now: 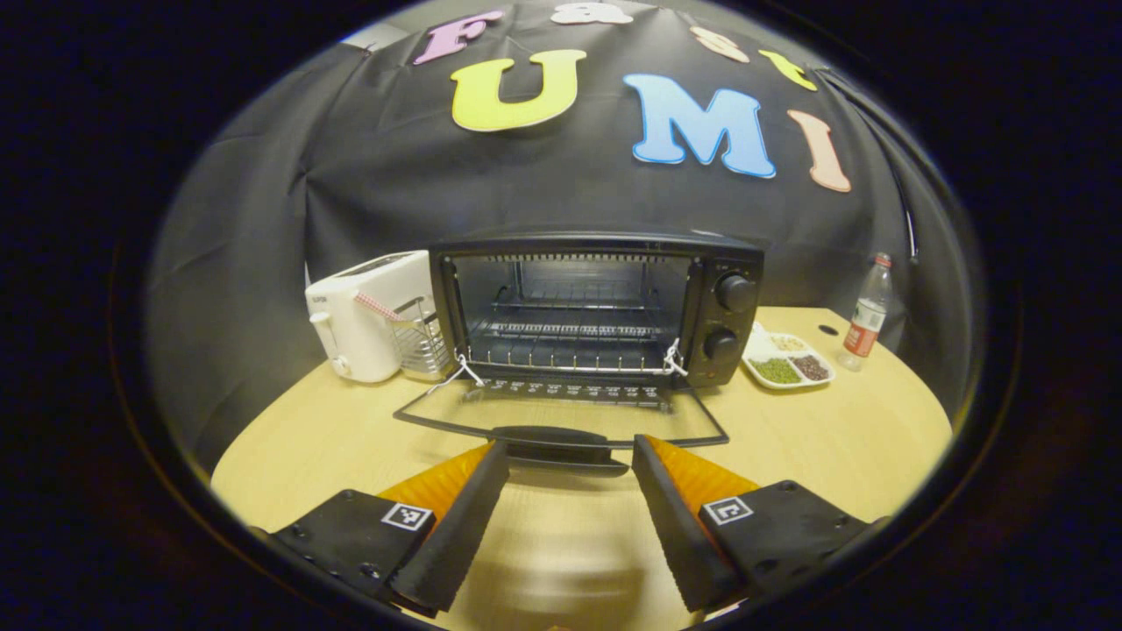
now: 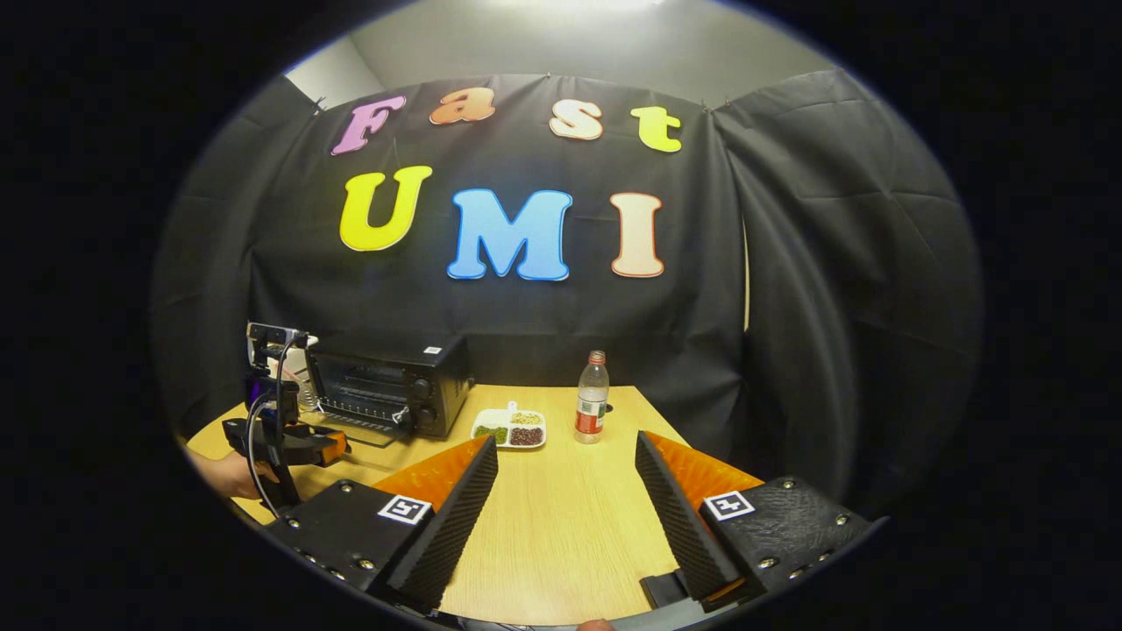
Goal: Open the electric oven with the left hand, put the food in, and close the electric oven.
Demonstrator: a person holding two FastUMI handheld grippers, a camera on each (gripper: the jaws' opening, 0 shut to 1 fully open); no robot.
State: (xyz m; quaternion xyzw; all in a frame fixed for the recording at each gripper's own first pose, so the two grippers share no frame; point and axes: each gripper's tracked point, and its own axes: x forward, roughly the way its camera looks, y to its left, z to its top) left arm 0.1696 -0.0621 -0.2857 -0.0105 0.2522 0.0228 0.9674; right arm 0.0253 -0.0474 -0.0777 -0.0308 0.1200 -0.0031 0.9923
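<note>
Black cloth hangs behind a pale wooden table (image 1: pixel 815 438), and the electric oven (image 1: pixel 596 307) sits toward the back of it, at about twelve o'clock in the left gripper view. Its glass door (image 1: pixel 561 416) is swung all the way down, lying flat toward the camera, the dark handle (image 1: pixel 561 436) just beyond the left gripper (image 1: pixel 570 460), whose fingers are spread wide with nothing between them. Inside the oven, wire racks run across the bare cavity, and two round knobs (image 1: pixel 734 293) stack up on the right panel. At nine o'clock from the oven stands a white toaster (image 1: pixel 364 315) with a small wire rack (image 1: pixel 421 346) touching the oven's side; at three o'clock sits a white divided tray (image 1: pixel 786 359) of green, brown and pale grains, and beyond it a clear bottle (image 1: pixel 866 315) with a red label. Over in the right gripper view, the picture pulls back: the oven (image 2: pixel 386 386) is at ten o'clock, the tray (image 2: pixel 510 428) and bottle (image 2: pixel 592 397) near twelve, and the other gripper (image 2: pixel 285 443) hangs at nine o'clock in front of the open door, a hand (image 2: pixel 228 473) gripping it from below. The right gripper (image 2: pixel 565 473) hovers above bare tabletop, fingers wide apart, holding nothing.
</note>
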